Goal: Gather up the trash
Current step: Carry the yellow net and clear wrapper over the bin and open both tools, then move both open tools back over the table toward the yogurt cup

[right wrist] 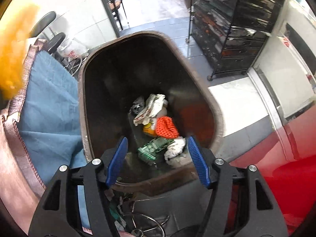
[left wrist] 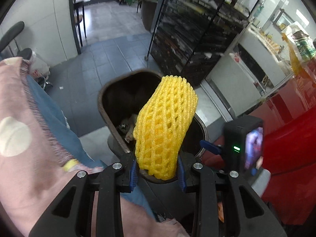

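My left gripper [left wrist: 158, 169] is shut on a yellow foam fruit net [left wrist: 165, 124] and holds it upright over the near rim of a dark brown trash bin [left wrist: 102, 106]. The net shows as a yellow blur at the left edge of the right wrist view [right wrist: 13, 45]. My right gripper [right wrist: 158, 158] is open and empty above the bin [right wrist: 138, 39]. Inside the bin lie an orange foam net [right wrist: 166, 128], crumpled white paper [right wrist: 152, 108], a green wrapper [right wrist: 154, 148] and a white tissue [right wrist: 175, 148]. The right gripper's body shows at the right in the left wrist view [left wrist: 243, 144].
A pink and blue cloth [left wrist: 29, 138] covers a surface to the left, also in the right wrist view [right wrist: 49, 102]. A red surface [right wrist: 286, 167] lies to the right. A black wire rack [left wrist: 193, 35] on wheels stands behind the bin, with stools [right wrist: 55, 37] at the left.
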`<state>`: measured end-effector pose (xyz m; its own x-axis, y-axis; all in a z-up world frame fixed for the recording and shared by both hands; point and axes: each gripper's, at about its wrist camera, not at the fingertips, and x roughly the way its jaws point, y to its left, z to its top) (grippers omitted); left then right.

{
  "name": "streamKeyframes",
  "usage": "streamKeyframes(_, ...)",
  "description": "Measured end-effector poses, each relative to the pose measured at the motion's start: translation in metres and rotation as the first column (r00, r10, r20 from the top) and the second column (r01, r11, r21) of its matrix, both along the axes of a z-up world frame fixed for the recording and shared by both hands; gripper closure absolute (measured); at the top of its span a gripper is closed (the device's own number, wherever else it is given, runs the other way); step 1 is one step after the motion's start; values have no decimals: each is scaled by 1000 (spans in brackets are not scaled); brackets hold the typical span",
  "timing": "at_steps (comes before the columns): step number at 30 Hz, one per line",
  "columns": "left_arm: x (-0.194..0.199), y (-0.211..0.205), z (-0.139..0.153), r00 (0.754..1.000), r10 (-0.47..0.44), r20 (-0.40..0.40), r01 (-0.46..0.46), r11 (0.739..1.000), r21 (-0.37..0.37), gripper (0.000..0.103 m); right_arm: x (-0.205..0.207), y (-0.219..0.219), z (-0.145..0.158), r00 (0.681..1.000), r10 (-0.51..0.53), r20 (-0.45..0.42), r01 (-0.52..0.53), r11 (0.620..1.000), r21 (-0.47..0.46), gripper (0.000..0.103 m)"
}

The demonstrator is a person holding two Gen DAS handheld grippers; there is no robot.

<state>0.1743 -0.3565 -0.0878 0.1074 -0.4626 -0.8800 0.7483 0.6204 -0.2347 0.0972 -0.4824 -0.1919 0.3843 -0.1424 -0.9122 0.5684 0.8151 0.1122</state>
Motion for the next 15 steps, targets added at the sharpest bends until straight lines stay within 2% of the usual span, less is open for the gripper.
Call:
streamKeyframes(6, -3, -24, -22, 998, -22, -65, 24, 999, 31, 70, -20, -9, 7, 999, -33, -8, 33, 999, -8, 39)
streamKeyframes(8, -5, -29, -26, 997, -26, -70, 29, 999, 38, 65, -25, -12, 8, 999, -43, -9, 43, 999, -7, 38)
streamKeyframes(10, -7, -34, -28, 997, -32, -64, 35, 998, 54, 52, -27, -15, 7, 999, -49, -13, 50, 999, 2, 38)
streamKeyframes(12, -10, -36, -29, 999, -39, -33, 42, 996, 75, 26, -30, -17, 6, 998, -57, -15, 57, 998, 4, 37)
streamKeyframes(15, -11, -34, -26, 999, -36, -4, 37, 996, 84, 22, -32, -21, 3, 997, -76, -25, 76, 997, 4, 37)
